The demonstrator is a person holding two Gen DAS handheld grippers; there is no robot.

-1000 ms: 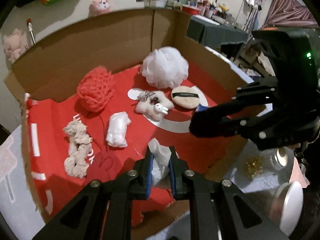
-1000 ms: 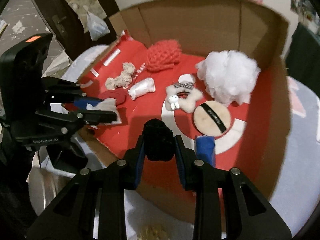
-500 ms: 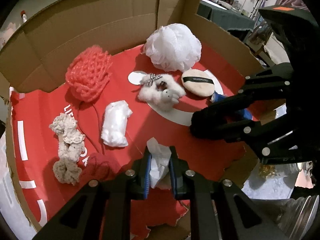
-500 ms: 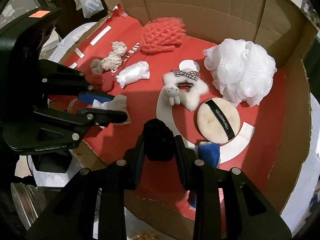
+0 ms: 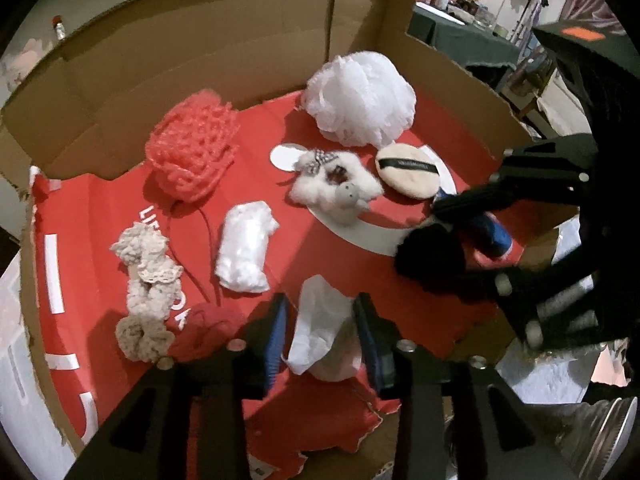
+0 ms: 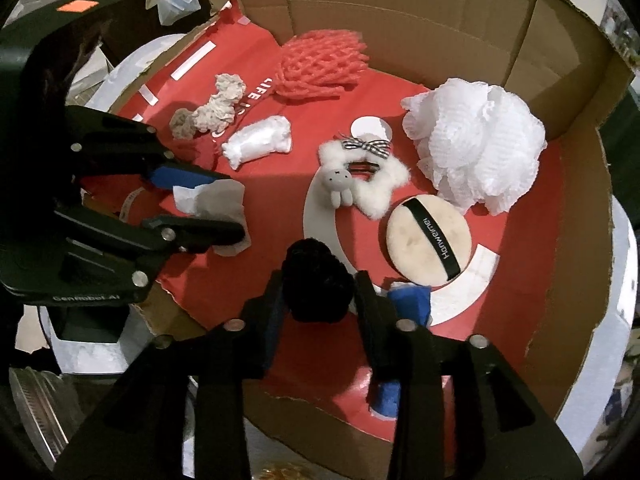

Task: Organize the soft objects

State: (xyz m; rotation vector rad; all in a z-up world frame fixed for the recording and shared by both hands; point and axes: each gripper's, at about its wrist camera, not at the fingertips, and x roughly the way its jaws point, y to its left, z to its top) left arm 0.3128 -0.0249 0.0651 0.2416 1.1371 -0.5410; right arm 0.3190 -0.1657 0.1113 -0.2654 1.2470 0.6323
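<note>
A white crumpled tissue (image 5: 320,320) lies between the fingers of my left gripper (image 5: 320,300), low over the red floor of the cardboard box (image 5: 240,40). The jaws are opening and a gap shows on each side of the tissue. In the right wrist view the left gripper (image 6: 234,206) sits at the left with the tissue (image 6: 216,200). My right gripper (image 6: 320,280) has a black pom-pom (image 6: 316,284) between its opening jaws, and the pads no longer squeeze it. In the left wrist view the right gripper (image 5: 424,236) is blurred.
On the box floor lie a pink mesh net (image 5: 192,152), a white bath puff (image 5: 360,100), a fluffy bunny clip (image 5: 336,188), a powder puff (image 5: 408,172), a white wad (image 5: 246,252), a cream scrunchie (image 5: 146,292) and a blue item (image 6: 410,298). Cardboard walls stand behind and to the right.
Both grippers' jaws have spread apart, loosening the tissue and the black pom-pom. Both views have tipped further down into the box.
</note>
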